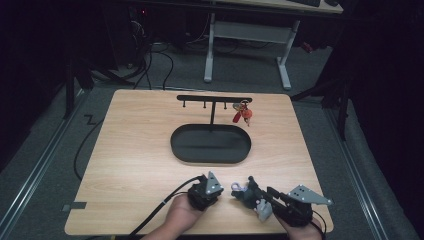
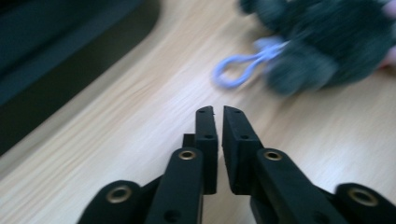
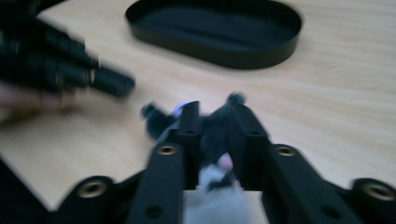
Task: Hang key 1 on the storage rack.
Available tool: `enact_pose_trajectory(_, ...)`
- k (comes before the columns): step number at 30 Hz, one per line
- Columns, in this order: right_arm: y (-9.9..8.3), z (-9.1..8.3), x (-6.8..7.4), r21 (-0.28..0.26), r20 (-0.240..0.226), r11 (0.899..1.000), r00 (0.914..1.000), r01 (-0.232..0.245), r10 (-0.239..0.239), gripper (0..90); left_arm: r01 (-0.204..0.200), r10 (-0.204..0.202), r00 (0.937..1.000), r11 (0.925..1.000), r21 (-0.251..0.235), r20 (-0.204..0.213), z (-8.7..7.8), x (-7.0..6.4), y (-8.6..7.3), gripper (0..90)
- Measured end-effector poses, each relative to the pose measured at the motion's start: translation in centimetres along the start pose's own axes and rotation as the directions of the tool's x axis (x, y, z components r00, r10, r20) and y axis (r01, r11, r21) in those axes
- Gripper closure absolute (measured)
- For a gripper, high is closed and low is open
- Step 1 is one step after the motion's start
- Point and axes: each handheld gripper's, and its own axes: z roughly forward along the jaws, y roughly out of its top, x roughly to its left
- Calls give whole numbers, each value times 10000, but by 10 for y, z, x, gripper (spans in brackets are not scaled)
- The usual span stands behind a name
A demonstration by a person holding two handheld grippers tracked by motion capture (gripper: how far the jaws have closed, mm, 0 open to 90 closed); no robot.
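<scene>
A dark grey plush keychain with a white part and a light-blue clasp lies near the table's front edge. My right gripper comes in from the right and is shut on it; in the right gripper view the plush sits squeezed between the jaws of that gripper. My left gripper rests just left of the toy, apart from it. Its jaws stand almost together with nothing between them, and the blue clasp and plush lie ahead to its right.
A black oval tray sits mid-table, with a black T-shaped hook stand rising from its far side. A bunch of keys with a red tag hangs from the rightmost hook. Bare wood surrounds the tray.
</scene>
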Motion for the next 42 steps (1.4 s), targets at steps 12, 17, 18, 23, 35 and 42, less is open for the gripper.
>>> enact_pose_trajectory(12, -17, 34, 37, 2166, -828, 9676, 9900, 1293, -1138, 900, 1644, -1718, 9800, 9833, -778, -1004, -74, 72, -66, 593)
enact_pose_trajectory(17, -16, 42, 25, 2249, -307, 9701, 9958, 912, -865, 894, 1673, -1747, 9795, 9828, -781, -999, -72, 78, -69, 565)
enact_pose_trajectory(18, -16, 43, 21, 2208, -213, 9715, 9963, 858, -832, 893, 1587, -1656, 9806, 9848, -706, -1050, -71, 78, -70, 554)
enact_pose_trajectory(23, -13, 48, 2, 2155, 228, 9751, 9980, 526, -589, 884, 1616, -1688, 9796, 9842, -719, -1094, -71, 81, -70, 513)
enact_pose_trajectory(35, -6, 34, 6, 1328, -27, 9896, 9985, 552, -554, 766, 1414, -1482, 9810, 9880, -619, -1251, -85, 88, -81, 434)
enact_pose_trajectory(42, 5, 18, 2, 407, 331, 9977, 9979, 550, -563, 730, 1405, -1537, 9761, 9856, -937, -1536, -96, 90, -88, 403)
